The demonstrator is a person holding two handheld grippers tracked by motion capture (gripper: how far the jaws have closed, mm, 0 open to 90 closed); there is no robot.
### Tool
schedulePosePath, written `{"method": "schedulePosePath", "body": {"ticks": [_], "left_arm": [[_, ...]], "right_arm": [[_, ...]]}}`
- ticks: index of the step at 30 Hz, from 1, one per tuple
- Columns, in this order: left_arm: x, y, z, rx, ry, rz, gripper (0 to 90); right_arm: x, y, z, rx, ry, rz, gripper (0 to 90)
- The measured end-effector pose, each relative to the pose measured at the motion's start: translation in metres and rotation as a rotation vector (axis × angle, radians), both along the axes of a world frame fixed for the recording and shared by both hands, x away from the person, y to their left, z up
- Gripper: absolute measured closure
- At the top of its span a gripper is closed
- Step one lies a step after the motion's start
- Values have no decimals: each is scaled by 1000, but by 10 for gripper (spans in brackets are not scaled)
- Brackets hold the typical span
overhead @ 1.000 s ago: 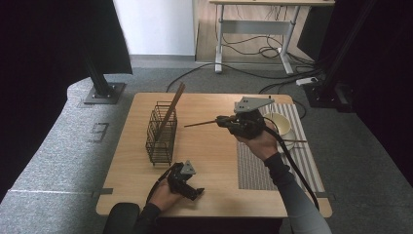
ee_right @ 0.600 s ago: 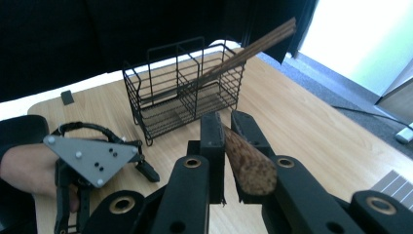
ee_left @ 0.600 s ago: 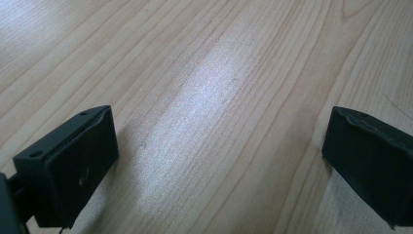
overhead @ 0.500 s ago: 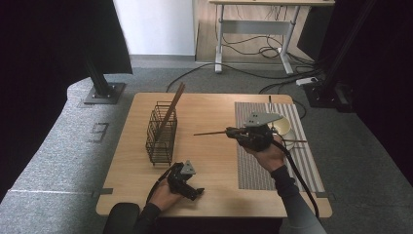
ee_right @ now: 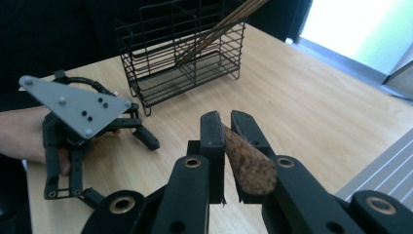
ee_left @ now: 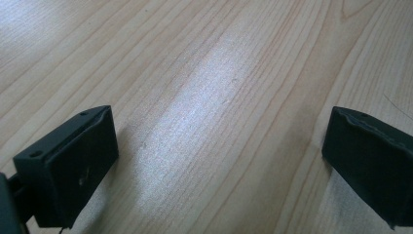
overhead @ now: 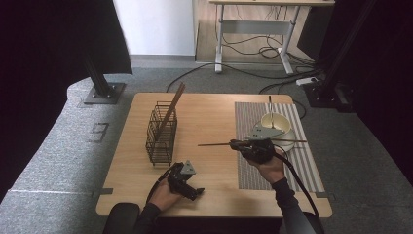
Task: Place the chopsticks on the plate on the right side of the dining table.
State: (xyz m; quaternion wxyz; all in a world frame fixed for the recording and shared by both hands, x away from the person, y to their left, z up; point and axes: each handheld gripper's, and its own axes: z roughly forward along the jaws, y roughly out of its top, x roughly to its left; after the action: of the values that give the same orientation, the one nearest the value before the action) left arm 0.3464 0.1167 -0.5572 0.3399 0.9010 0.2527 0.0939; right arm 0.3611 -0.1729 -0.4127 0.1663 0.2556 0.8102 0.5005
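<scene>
At the near edge of the wooden table point(overhead: 214, 117), the left hand-held gripper point(overhead: 184, 179) rests low in the person's left hand, its jaws spread wide apart over bare wood with nothing between them, as the left gripper view shows. A little farther in and to the right, the right hand-held gripper point(overhead: 237, 144) is held above the near left part of the striped grey placemat point(overhead: 253, 170), pointing toward the left side of the table. Its jaws are pressed together on a wooden chopstick point(overhead: 216, 144), pinching it near the thick end; in the right gripper view that blunt end point(ee_right: 251, 168) sticks out toward the camera between the two black pads, while in the high view the thin end reaches out over the bare wood, roughly level, toward the basket. The black wire basket point(overhead: 161, 132) stands upright on the left half of the table, beyond the left hand-held gripper and well apart from the chopstick's tip. A bundle of brown sticks point(overhead: 173, 108) leans in it, tilted up and to the right past its rim. On the far part of the placemat, just beyond the right hand-held gripper, sits a cream bowl point(overhead: 277, 123), with a thin dark stick lying across its near rim. Beyond the table, cables lie on the grey floor under a desk.
</scene>
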Motion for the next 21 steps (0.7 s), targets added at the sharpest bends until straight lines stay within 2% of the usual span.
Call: {"method": "schedulePosePath", "body": {"ticks": [5,11,15,21], "left_arm": [[0,0,0,0,-2,-2,0],[0,0,2,2,2,-7,14],[-1,2,6,9,-18,-4,42],[-1,9,15,-36,-56,8,62]], "right_arm": [[-1,-3,-15,14,31,5,835],[-3,-3,-23,-4,54,23,834],[-5,-1,-27,-20,63,38,835],[-9,2,-29,-15,72,64,834]]}}
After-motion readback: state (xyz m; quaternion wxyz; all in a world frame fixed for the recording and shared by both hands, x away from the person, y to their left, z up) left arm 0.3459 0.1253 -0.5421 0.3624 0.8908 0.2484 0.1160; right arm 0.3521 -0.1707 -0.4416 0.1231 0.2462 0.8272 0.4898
